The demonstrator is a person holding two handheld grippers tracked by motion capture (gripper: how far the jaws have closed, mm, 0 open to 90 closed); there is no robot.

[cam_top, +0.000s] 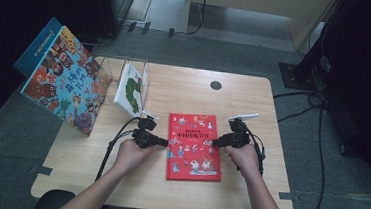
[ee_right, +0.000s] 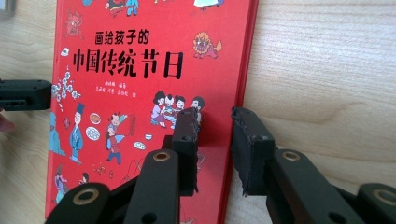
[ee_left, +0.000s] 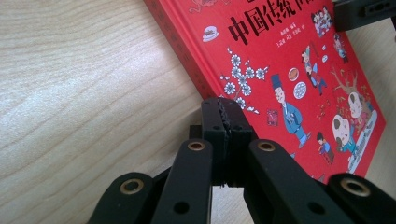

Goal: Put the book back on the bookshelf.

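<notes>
A red picture book (cam_top: 193,146) with Chinese title lettering lies flat in the middle of the wooden table (cam_top: 132,185). My left gripper (cam_top: 164,143) points right at the book's left edge. In the left gripper view, the left gripper (ee_left: 227,112) has its pads pressed together with nothing between them, just above the red book's (ee_left: 299,70) spine edge. My right gripper (cam_top: 217,141) points left at the book's right edge. Seen from the right gripper view, the right gripper (ee_right: 215,121) is open, one jaw over the red cover (ee_right: 140,70) and the other over bare table.
A clear acrylic stand holding a white picture book (cam_top: 130,87) sits at the back left. A large colourful book (cam_top: 65,80) leans off the table's left corner. A black round hole (cam_top: 215,85) marks the table's far side. Cables run on the floor at right.
</notes>
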